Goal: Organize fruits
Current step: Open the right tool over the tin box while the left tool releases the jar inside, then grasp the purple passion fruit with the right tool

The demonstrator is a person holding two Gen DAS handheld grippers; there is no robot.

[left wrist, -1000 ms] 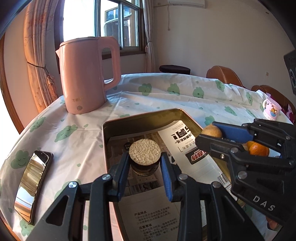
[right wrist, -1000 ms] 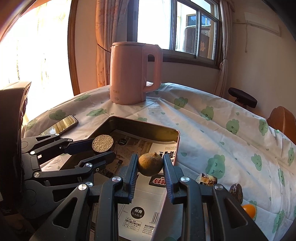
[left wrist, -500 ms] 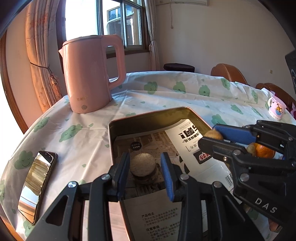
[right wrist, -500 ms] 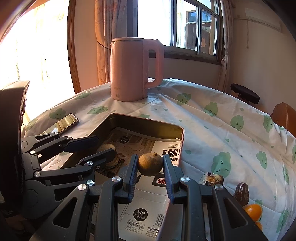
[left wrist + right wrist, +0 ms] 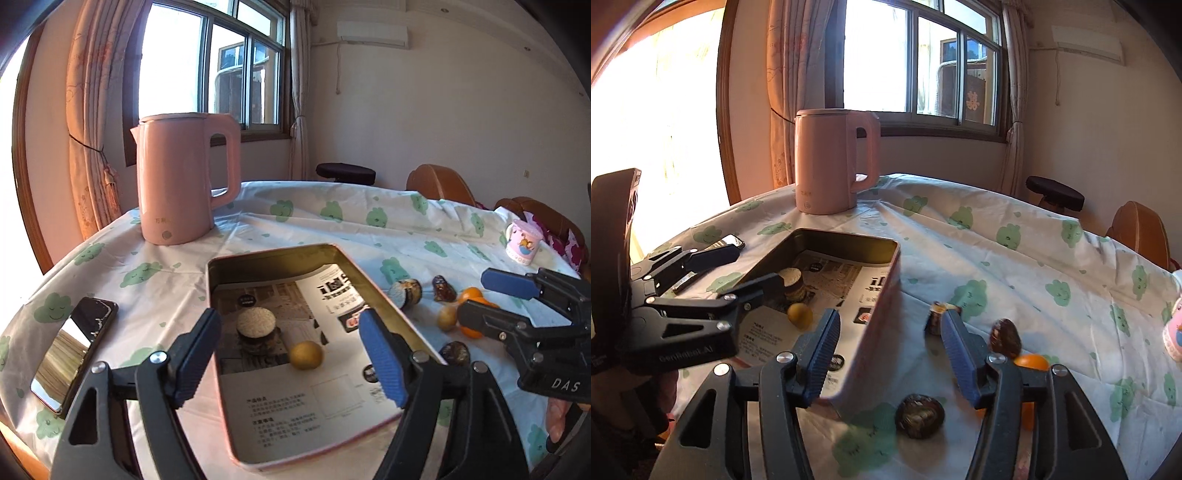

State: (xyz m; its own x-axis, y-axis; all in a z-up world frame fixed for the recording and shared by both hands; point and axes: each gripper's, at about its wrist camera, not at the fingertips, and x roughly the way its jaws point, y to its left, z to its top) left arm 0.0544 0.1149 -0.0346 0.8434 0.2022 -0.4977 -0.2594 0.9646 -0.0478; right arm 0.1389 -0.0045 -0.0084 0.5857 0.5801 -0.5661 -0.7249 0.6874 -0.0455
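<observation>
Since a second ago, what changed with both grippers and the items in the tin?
Both let go. The left gripper has just opened, leaving the round biscuit-topped item on the tin's floor. The right gripper has just opened too, leaving the small yellow-brown fruit beside it, and pulled back over the tablecloth. Nothing sits between either pair of jaws. The kettle, phone and loose fruit outside stayed put.

A round table (image 5: 369, 229) in a cloud-print cloth is carrying a metal tin (image 5: 236, 258) ahead of the left claw (image 5: 291, 354), a pink kettle (image 5: 177, 181) beyond it, a phone (image 5: 74, 350) lying to its left, and loose fruits (image 5: 469, 314) and a mug (image 5: 522, 245) sitting to its right.
</observation>
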